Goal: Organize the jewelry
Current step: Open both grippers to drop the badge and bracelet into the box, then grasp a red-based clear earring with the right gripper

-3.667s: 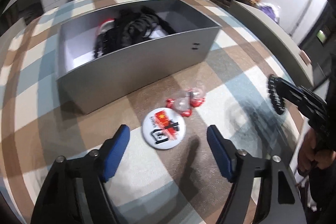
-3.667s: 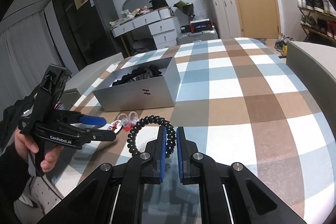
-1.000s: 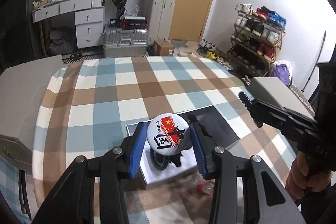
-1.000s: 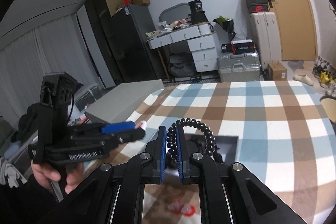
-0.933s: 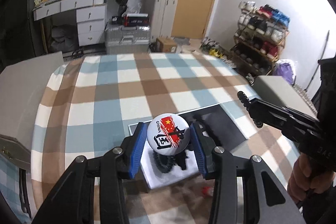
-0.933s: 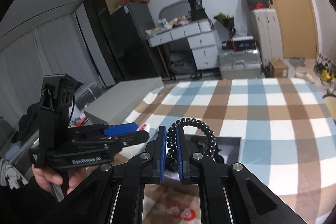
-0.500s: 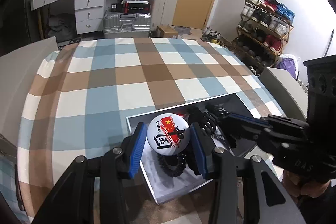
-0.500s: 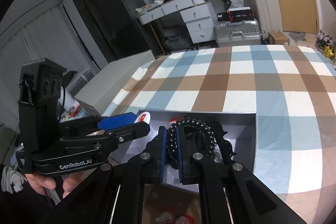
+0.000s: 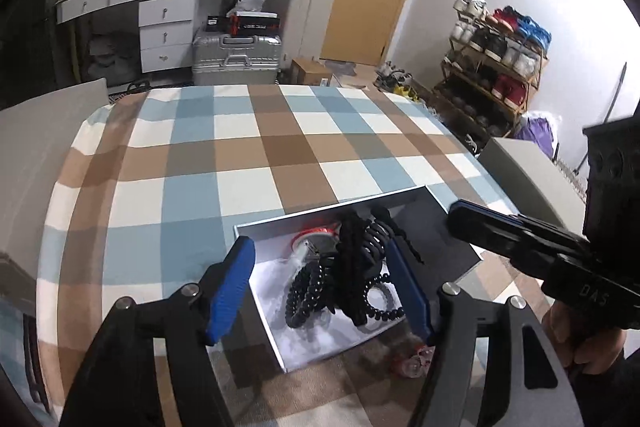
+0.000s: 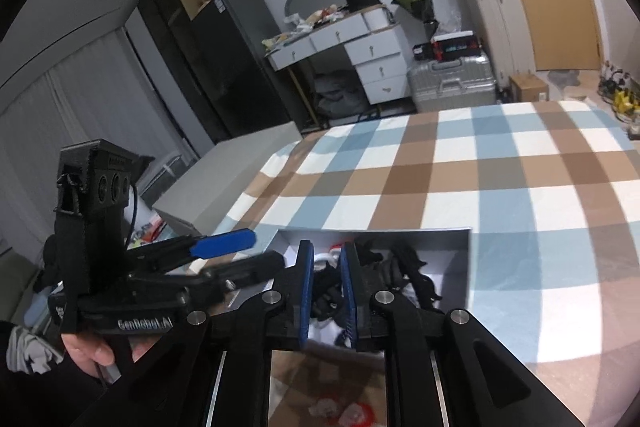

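The grey box [image 9: 260, 227] with a white inside sits on the checked cloth and holds a tangle of black coiled bracelets [image 9: 352, 267]. My left gripper [image 9: 320, 287] hangs over the box, its jaws opening with nothing between the blue pads. Under it a blurred pale round badge [image 9: 304, 251] lies inside the box. My right gripper [image 10: 325, 267] is also above the box [image 10: 376, 231], its jaws opening by a narrow gap. Nothing is pressed between them, and the black bracelets [image 10: 384, 267] lie below. Each gripper shows in the other's view: the right gripper [image 9: 460, 217] and the left gripper [image 10: 224, 243].
Small red and clear pieces [image 9: 412, 363] lie on the cloth just in front of the box, also seen as small pieces [image 10: 352, 413]. Grey lids or boards [image 10: 224, 183] flank the table. A hand [image 10: 92, 347] holds the left gripper. Checked cloth stretches beyond the box.
The left gripper let go of the round badge, which dropped into the box. The right gripper parted its pads and the black coiled bracelet fell into the box.
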The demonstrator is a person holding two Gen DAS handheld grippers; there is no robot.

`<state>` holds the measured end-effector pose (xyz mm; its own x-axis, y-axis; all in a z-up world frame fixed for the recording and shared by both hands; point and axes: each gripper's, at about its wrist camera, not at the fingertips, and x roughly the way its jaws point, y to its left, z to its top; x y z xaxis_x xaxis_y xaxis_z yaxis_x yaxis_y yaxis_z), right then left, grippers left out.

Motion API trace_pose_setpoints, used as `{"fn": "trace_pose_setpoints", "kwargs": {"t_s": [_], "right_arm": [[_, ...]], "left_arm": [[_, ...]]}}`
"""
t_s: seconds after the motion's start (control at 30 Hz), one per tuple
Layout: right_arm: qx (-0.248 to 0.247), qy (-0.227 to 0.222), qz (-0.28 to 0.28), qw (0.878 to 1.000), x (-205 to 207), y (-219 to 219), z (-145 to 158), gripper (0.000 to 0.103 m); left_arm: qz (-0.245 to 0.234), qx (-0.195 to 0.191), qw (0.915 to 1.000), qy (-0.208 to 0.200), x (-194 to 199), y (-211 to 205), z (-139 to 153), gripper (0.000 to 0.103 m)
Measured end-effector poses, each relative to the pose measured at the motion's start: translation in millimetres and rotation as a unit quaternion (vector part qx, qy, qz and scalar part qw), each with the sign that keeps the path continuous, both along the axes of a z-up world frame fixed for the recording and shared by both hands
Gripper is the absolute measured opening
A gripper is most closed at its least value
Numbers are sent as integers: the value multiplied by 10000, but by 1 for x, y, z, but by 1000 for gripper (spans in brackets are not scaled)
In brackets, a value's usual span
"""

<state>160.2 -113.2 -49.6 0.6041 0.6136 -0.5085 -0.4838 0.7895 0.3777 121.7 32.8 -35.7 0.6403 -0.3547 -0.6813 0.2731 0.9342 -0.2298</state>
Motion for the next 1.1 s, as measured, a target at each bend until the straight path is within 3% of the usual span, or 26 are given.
{"fn": "trace_pose_setpoints", "kwargs": {"t_s": [0.23,0.47,0.6,0.7,1.1], "right_arm": [[-95,-53,-127,9999,-16,-7,3,25],[-127,-209,-286,9993,-40,-17,7,49],[-185,-268,-361,9988,-55,-22,6,55],[-365,-338,-437,9978,-69,-25,0,65],[-1050,55,-329,9939,-87,-14,-45,66]], "left_arm": [[26,261,9996,-122,-17,-9,3,64],[38,519,9982,-293,-35,-20,9,64],[160,552,9977,-345,-43,-21,7,81],[260,563,9976,-303,-50,-20,3,81],[648,511,9961,325,-79,-9,-37,83]]}}
